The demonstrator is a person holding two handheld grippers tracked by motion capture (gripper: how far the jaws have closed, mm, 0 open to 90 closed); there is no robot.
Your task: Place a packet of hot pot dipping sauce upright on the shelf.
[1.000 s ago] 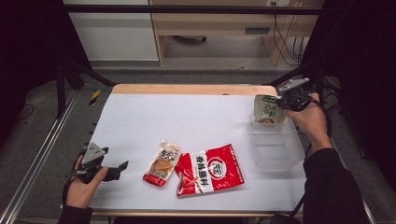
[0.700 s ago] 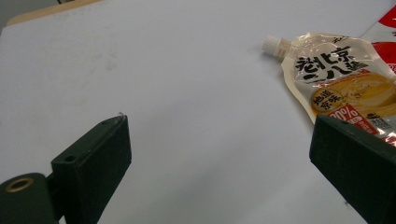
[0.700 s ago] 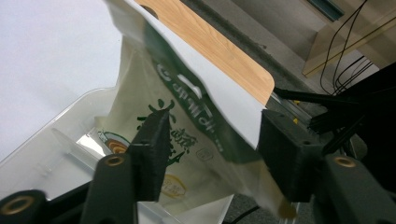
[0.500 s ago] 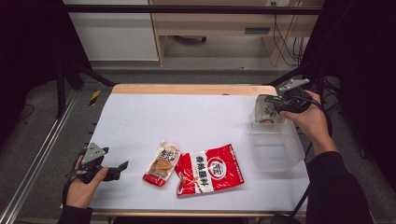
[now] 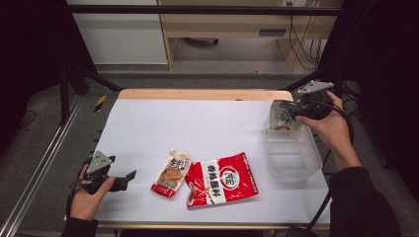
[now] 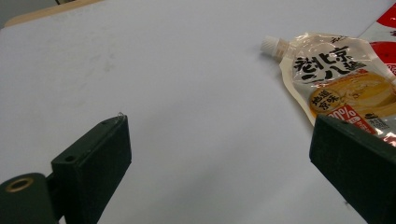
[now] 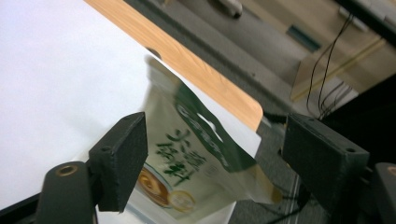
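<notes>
A green and white pouch (image 5: 283,116) hangs upright over the far end of a clear plastic bin (image 5: 292,163) at the table's right. My right gripper (image 5: 296,109) is level with it. In the right gripper view the pouch (image 7: 196,168) is blurred and sits between the jaws of that gripper (image 7: 215,140), which stand wide apart and open. At the front left, my left gripper (image 5: 129,178) is open just above the white table. A spouted sauce pouch (image 6: 341,79) lies ahead of that gripper (image 6: 219,144), to its right, and nothing is between the jaws.
A red snack packet (image 5: 222,180) lies flat beside the sauce pouch (image 5: 173,173) at the front centre. The table's wooden far edge (image 5: 202,94) runs behind the bin. A floor, a desk and cables lie beyond it.
My right hand has dropped slightly and shifted a little left, while the green pouch stays over the bin's far end. The left hand has not moved.
</notes>
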